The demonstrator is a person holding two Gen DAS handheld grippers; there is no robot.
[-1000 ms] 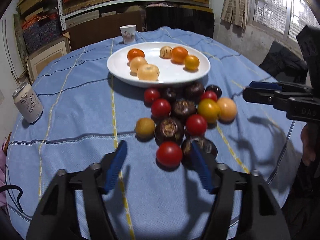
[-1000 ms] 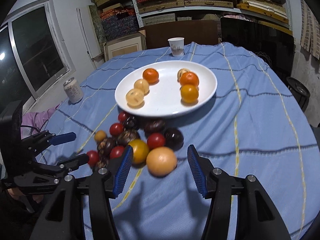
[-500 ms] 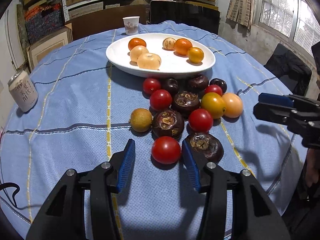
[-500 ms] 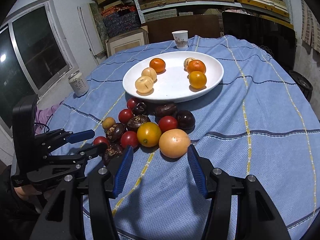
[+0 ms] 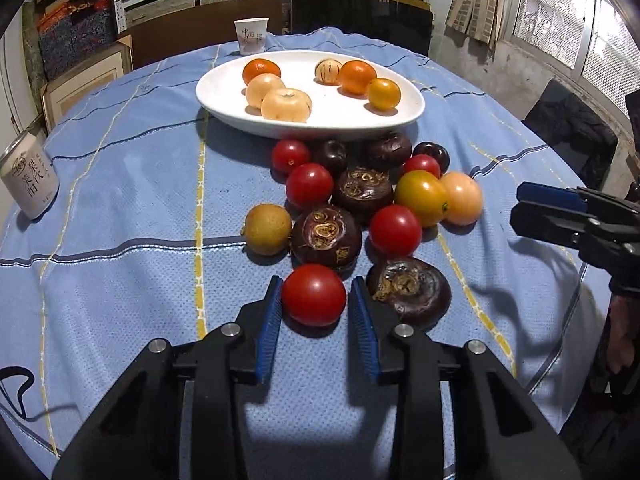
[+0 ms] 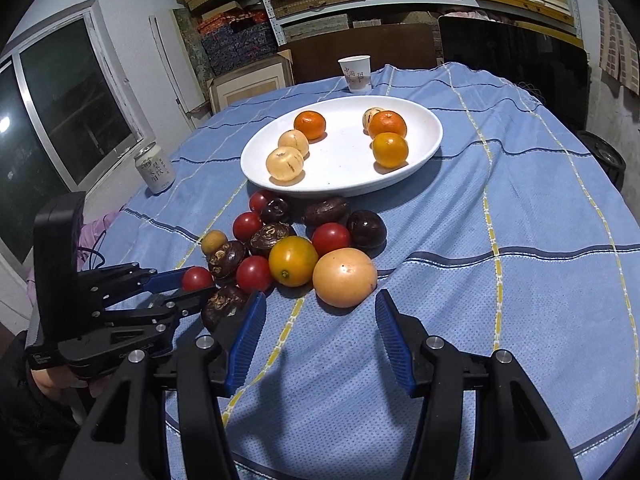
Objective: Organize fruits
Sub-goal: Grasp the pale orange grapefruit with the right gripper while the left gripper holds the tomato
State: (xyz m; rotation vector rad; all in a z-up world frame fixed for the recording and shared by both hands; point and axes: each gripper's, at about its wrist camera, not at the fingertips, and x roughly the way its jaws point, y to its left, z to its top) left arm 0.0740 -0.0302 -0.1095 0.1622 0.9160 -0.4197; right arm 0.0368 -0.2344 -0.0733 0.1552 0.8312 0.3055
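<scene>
Currently: six fruits on plate (image 5: 412,106); about a dozen left on bench (image 5: 120,280); left claw (image 5: 314,312) closing around red tomato (image 5: 314,294), right claw (image 6: 320,338) spread, empty, near pale orange fruit (image 6: 344,277).

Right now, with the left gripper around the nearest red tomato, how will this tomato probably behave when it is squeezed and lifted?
The red tomato looks round and glossy, so it may slip or roll as the left gripper closes. Its skin seems thin, so hard pressure might bruise it. The dark fruit sits close beside one finger and could get nudged.
</scene>
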